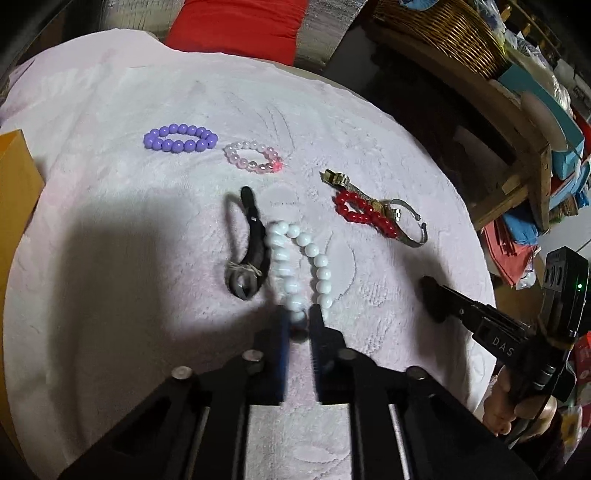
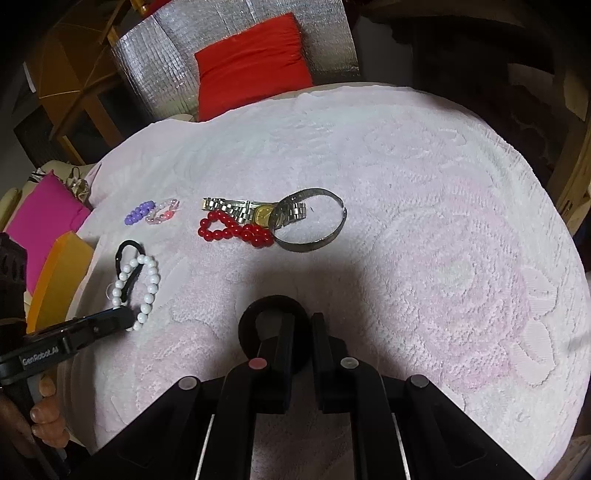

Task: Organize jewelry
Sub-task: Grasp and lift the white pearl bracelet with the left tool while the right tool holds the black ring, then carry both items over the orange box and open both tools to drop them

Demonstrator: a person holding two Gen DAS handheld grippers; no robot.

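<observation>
My left gripper [image 1: 300,319] is shut on the near end of a white bead bracelet [image 1: 314,254], which lies stretched away across the pink towel [image 1: 110,221]. Beside it lies a black loop with a small ring [image 1: 251,236]. My right gripper [image 2: 301,328] is shut on a black bangle [image 2: 273,328] just above the towel. Further back lie a purple bead bracelet [image 1: 181,138], a pale pink bead bracelet [image 1: 255,157], a red bead bracelet [image 2: 236,230], a metal watch [image 2: 229,206] and a silver bangle [image 2: 314,243]; the last three overlap.
An orange box [image 1: 14,192] stands at the towel's left edge, with a magenta item [image 2: 44,218] behind it. A red cushion [image 2: 251,59] lies beyond the far edge. A wicker basket [image 1: 443,29] and cluttered shelves stand off to the right.
</observation>
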